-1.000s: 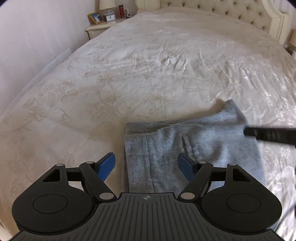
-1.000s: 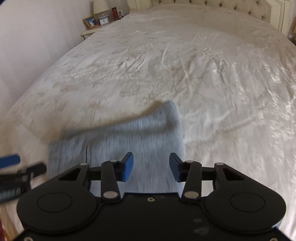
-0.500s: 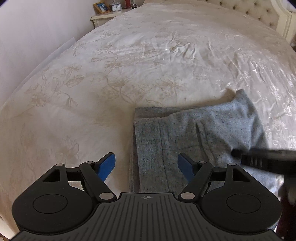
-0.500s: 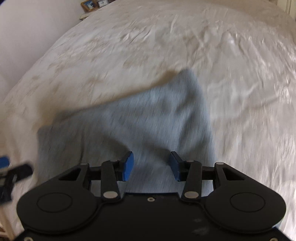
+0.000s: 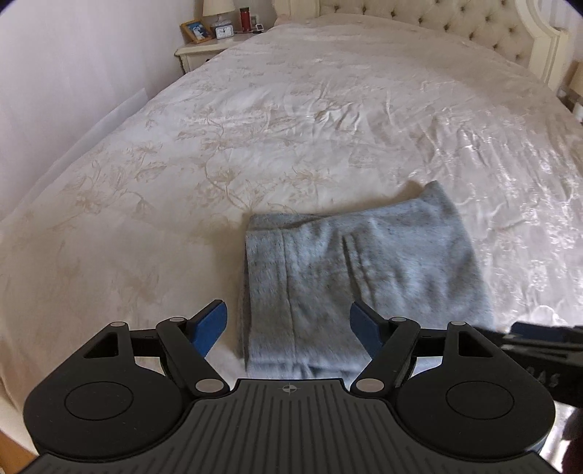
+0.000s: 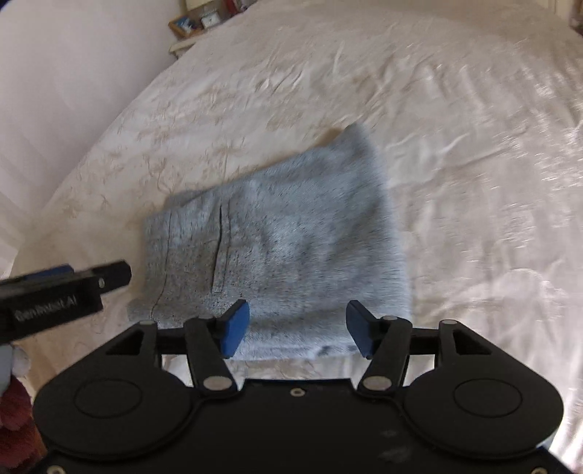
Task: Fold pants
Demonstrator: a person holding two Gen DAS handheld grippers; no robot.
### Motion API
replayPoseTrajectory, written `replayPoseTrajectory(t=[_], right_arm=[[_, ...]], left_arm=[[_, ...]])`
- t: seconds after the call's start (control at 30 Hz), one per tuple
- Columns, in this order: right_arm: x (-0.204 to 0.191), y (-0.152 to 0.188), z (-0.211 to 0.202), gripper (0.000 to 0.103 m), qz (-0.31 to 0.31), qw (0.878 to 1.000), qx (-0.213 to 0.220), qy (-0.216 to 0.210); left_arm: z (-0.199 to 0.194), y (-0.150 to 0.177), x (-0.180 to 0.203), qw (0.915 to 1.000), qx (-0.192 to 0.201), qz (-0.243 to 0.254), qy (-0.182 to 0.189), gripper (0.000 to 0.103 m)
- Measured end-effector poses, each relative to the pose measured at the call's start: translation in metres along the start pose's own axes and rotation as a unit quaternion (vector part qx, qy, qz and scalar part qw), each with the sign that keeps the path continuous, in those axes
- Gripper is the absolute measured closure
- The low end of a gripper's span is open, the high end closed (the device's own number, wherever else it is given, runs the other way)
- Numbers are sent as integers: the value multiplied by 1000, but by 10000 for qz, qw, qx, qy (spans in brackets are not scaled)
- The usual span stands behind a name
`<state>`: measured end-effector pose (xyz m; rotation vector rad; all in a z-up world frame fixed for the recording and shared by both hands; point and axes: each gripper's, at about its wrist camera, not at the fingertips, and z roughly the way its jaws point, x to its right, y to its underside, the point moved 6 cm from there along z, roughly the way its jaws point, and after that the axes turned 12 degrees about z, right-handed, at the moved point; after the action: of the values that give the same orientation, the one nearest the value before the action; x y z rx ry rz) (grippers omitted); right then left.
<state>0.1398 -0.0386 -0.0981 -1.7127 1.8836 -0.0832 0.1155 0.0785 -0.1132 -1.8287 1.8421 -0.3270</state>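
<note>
The grey pants [image 5: 360, 269] lie folded into a compact rectangle on the cream bedspread [image 5: 291, 120], near the bed's front edge. My left gripper [image 5: 289, 326] hovers open above the near left part of the fold, touching nothing. In the right wrist view the same pants [image 6: 277, 240] show a pocket slit on top. My right gripper [image 6: 297, 328] is above their near edge with its jaws opening and no cloth pinched between them. The left gripper's black body [image 6: 65, 288] pokes in from the left there. The right gripper's body [image 5: 539, 350] shows at the left view's right edge.
A wall runs along the bed's left side. A nightstand [image 5: 204, 47] with a photo frame, clock and lamp stands at the far left by the tufted headboard [image 5: 437, 22]. A dark red garment [image 6: 14, 419] is at the near left bottom corner.
Both grippers have drawn back from the pants, which now lie still as a folded stack. The right jaws stand wider apart than before. The left jaws are unchanged.
</note>
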Motion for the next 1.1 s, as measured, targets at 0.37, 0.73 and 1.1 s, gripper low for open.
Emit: replayPoseTrajectory(t=[0.37, 0.73, 1.1], right_arm=[[12, 16, -83, 28, -324, 9981, 516, 73], [15, 49, -134, 28, -506, 9961, 717, -102], [25, 59, -167, 27, -530, 9936, 970, -235]], left_arm=[[-48, 29, 24, 9998, -115, -183, -29, 30], [-85, 54, 42, 9997, 17, -219, -82, 30], [-111, 64, 55, 9994, 191, -196, -199, 30]])
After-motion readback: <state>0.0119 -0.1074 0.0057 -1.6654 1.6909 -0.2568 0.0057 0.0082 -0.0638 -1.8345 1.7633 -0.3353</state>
